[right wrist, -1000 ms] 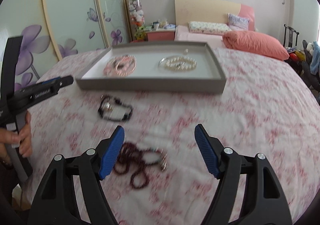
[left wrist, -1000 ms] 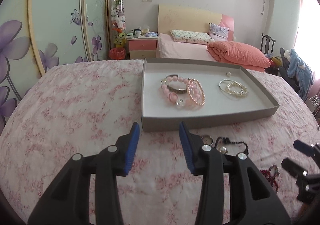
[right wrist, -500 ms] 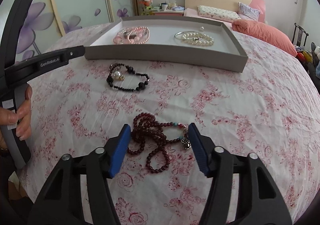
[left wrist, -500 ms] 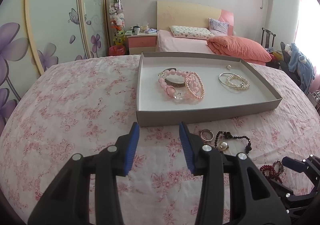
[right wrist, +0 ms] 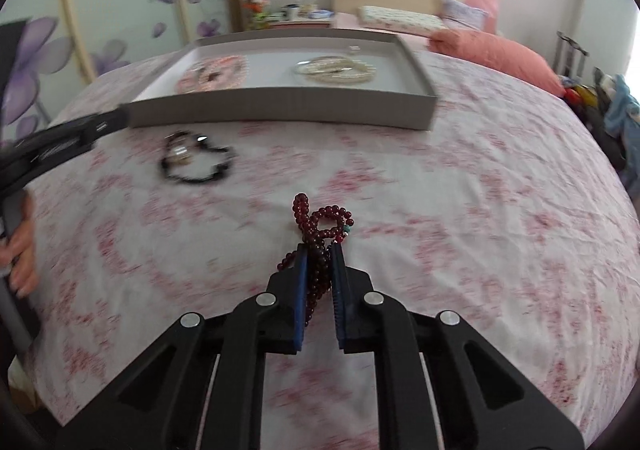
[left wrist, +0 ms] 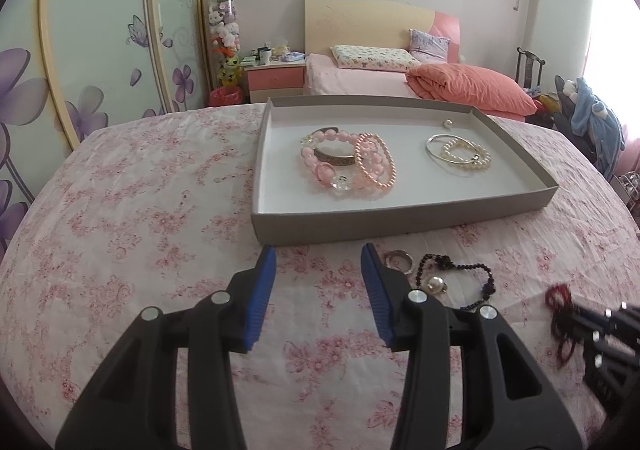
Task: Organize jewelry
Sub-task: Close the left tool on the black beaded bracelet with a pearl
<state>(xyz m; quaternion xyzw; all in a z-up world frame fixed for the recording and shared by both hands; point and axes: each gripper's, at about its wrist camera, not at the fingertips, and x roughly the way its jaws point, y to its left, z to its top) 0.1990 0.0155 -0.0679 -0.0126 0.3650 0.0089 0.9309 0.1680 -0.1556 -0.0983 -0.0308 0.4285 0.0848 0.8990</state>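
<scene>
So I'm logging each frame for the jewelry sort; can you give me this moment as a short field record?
surface: pink floral tablecloth
tray: grey tray open, holding pink bead bracelets and pearl bracelets
outside tray: silver ring and black bead bracelet on the cloth, in front of the tray
right gripper: shut on dark red bead strand
left gripper: open, nothing between its fingers
left to sort: ring, black bracelet, red strand
</scene>
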